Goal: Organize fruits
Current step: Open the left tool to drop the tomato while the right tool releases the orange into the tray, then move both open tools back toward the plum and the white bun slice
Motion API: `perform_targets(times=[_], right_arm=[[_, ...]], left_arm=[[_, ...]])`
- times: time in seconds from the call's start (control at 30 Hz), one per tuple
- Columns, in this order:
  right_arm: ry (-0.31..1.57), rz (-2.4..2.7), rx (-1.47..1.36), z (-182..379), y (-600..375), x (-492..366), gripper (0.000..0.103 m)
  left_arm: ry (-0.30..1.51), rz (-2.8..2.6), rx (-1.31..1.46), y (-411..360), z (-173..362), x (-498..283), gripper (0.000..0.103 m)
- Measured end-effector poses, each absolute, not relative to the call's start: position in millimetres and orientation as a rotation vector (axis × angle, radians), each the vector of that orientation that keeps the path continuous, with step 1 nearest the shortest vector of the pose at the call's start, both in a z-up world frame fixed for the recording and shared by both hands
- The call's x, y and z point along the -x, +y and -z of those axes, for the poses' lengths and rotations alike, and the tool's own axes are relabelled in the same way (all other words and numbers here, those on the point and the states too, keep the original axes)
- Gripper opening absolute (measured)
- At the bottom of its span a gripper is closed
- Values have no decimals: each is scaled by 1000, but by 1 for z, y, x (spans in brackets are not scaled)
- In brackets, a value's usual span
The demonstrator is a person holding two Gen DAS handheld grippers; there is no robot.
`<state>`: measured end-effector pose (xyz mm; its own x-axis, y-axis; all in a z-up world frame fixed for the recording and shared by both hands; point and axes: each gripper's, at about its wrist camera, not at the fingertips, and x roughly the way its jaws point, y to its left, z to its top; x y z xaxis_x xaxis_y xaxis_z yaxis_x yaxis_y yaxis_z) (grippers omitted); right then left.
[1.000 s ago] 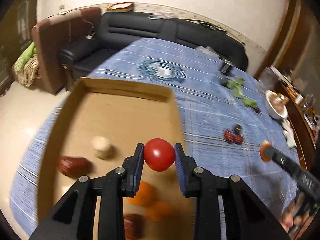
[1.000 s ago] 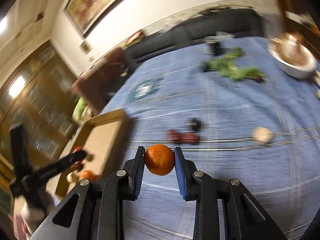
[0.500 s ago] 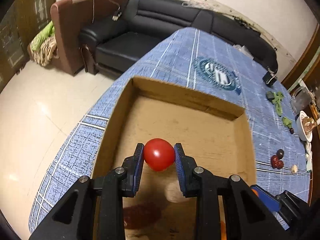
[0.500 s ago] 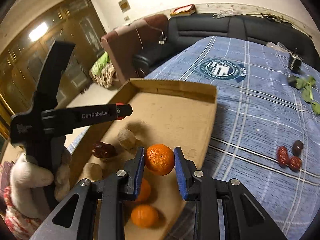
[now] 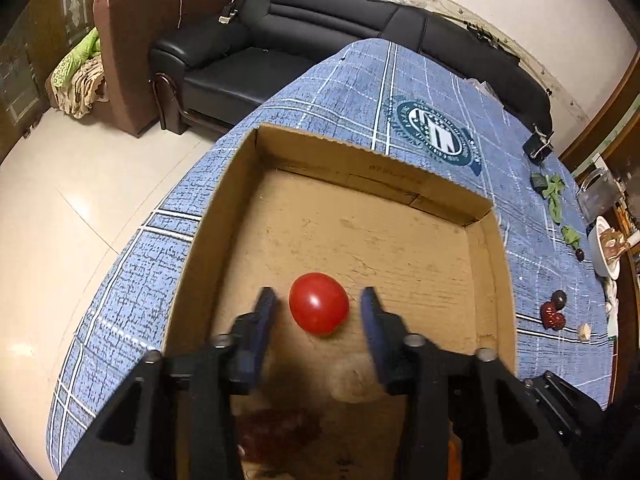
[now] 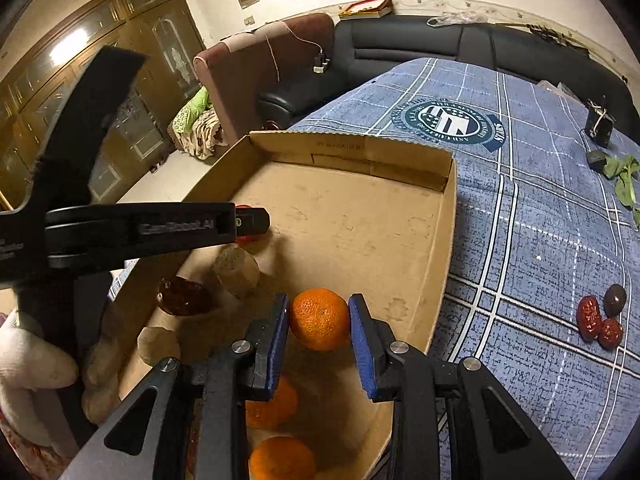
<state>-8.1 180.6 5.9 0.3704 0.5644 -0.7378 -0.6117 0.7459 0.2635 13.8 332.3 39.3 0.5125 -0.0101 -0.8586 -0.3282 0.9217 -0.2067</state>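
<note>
A shallow cardboard box [image 5: 372,168] [image 6: 444,240] lies on the blue checked tablecloth. My left gripper [image 5: 318,310] is open over the box, with a red tomato [image 5: 319,309] loose between its spread fingers. In the right wrist view the left gripper's finger [image 6: 248,222] hides most of the tomato. My right gripper [image 6: 319,320] is over the box's near part with an orange [image 6: 319,319] between its fingers; small gaps show at both pads. Two more oranges [image 6: 280,398] lie below it in the box.
A dark red date [image 6: 182,296] and pale lumps [image 6: 236,266] lie in the box. Red dates and a dark fruit [image 6: 600,316] lie on the cloth at the right. Green leaves [image 6: 624,176], a white bowl [image 5: 604,252] and a black sofa [image 5: 320,24] lie beyond.
My left gripper has opened and let go of the tomato inside the box. My right gripper has moved further over the box with the orange and its fingers have spread slightly.
</note>
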Motion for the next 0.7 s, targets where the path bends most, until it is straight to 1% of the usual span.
perform_targets(times=[0.1,0.17,0.23,0.33,0.37,0.4,0.47,0.5,0.57,0.7], right_arm=[[927,-751,43,-6,178,8,35],[921,-748,30,-9,175,9,35],[907,-753,16,-13,171,11,38],[888,-759,-2,-24,163,18,38],[879,-764,-13,-28,158,21,38],[865,-766,-26,-34,150,25,39],[842,-752,-51,-42,131,32,39],[836,-745,-62,-45,122,35,40],[829,-708,-95,-46,93,40,41],[846,-606,-137,-37,34,45,43]], left_arm=[[1002,-188,373,330,-49,-7,53],[985,-188,380,327,-56,0,59],[967,-186,390,324,-64,7,60],[940,-164,422,316,-78,19,61],[926,-149,431,311,-83,26,62],[915,-139,436,307,-88,31,65],[888,-124,439,292,-99,45,77],[877,-117,437,288,-102,49,79],[844,-77,424,266,-111,61,81],[836,14,437,228,-111,73,82]])
